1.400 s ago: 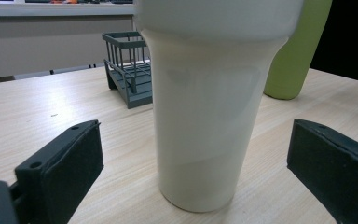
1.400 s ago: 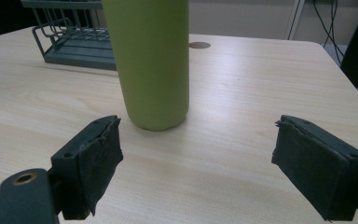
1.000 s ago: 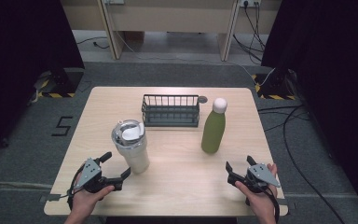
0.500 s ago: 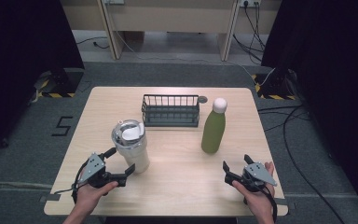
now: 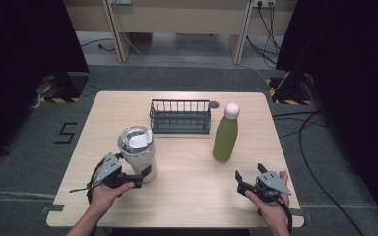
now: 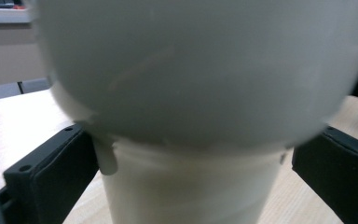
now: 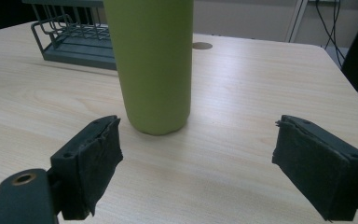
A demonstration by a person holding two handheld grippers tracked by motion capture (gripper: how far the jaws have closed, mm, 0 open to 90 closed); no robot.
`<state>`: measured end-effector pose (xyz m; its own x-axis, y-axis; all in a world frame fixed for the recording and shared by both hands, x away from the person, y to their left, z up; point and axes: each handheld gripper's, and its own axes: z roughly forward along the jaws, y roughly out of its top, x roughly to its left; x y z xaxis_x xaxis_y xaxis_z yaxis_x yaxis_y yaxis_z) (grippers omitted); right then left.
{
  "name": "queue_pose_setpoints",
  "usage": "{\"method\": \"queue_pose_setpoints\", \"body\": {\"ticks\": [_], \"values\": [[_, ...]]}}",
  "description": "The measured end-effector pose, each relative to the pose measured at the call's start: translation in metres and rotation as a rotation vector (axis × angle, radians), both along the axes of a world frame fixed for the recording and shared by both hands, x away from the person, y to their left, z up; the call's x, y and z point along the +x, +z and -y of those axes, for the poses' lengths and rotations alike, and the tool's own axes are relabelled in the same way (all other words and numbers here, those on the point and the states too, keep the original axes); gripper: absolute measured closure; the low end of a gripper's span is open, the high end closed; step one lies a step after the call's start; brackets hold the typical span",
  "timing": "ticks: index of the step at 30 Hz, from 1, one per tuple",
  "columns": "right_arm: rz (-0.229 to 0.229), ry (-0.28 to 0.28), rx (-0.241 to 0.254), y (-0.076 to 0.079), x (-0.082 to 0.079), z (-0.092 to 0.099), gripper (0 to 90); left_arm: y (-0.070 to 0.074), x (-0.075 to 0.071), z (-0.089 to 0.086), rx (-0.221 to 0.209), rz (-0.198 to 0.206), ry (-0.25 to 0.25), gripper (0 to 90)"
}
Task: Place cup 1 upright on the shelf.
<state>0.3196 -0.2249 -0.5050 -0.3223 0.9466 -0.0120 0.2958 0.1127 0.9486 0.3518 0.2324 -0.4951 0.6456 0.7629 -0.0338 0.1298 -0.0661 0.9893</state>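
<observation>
Since a second ago, the left gripper (image 5: 141, 178) has been sliding in toward the cream tumbler (image 5: 139, 155), and its jaws are now standing wide on either side of the cup's narrow lower body. In the left gripper view, the pads are flanking the tumbler (image 6: 191, 186) with a gap on each side, not yet pressing, so this looks like lining up for a grasp low on the slimmer base, where the jaws fit. The tumbler is standing upright on the front left part of the table (image 5: 192, 196), wider above, with a shiny lid and a pale tab. The right gripper (image 5: 248, 176) is waiting near the front right edge, its jaws wide and empty, aiming at the green bottle (image 7: 153, 65) just ahead. A dark wire rack (image 5: 180, 116) is sitting behind both.
</observation>
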Motion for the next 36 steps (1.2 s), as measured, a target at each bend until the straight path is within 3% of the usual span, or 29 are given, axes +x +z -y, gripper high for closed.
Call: {"method": "queue_pose_setpoints", "body": {"ticks": [15,18,20,36], "values": [[0.002,-0.014,-0.005,0.0,-0.002,0.002,14.7,-0.002,0.013,0.006,0.003,-0.001,-0.017,0.1],[0.001,-0.018,-0.007,0.0,-0.001,0.003,14.8,-0.002,0.014,0.006,0.007,0.011,-0.018,4.9],[-0.001,-0.017,-0.007,0.0,-0.001,0.003,14.8,-0.002,0.015,0.004,0.003,0.01,-0.025,8.5],[-0.006,-0.015,-0.006,-0.002,0.002,0.001,14.8,-0.001,0.013,0.004,0.021,0.021,-0.031,9.1]]}}
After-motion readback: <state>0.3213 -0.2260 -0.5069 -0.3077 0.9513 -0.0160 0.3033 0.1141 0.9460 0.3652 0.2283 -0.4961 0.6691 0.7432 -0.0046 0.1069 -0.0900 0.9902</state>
